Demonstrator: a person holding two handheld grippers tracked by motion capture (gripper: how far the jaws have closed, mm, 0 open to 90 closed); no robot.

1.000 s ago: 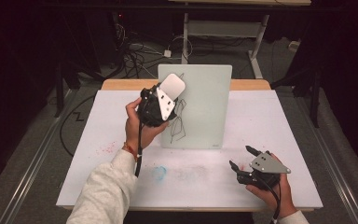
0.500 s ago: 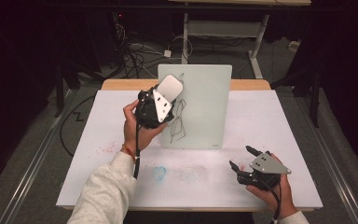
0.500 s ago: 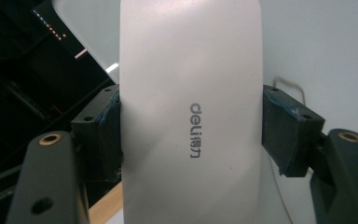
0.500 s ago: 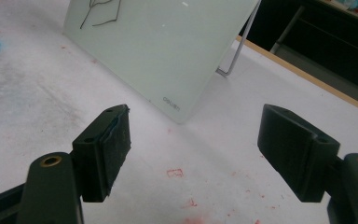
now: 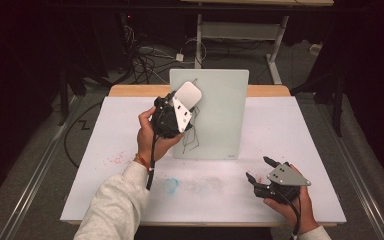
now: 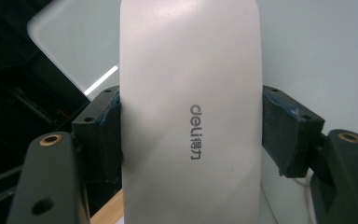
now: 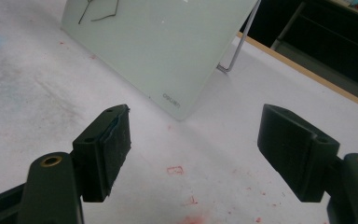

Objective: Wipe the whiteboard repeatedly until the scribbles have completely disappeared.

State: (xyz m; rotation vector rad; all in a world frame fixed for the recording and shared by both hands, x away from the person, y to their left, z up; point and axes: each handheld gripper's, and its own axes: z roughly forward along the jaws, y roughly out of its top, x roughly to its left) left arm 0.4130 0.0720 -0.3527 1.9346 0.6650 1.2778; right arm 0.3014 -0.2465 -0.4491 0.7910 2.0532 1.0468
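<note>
Standing behind the eraser (image 5: 188,94), the glass board (image 5: 220,120) bears scribbles (image 5: 192,140).

One glass drawing board (image 5: 215,112) stands propped on one white table (image 5: 300,130). One white eraser block (image 5: 188,93) is against the board's far left corner. There are two grippers: the left gripper (image 5: 172,112) raised at the board, the right gripper (image 5: 265,172) low at the near right.

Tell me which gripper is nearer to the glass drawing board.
Left. The left gripper, shut on a white eraser, is up at the glass board. The right gripper rests open on the table, apart from the board.
</note>
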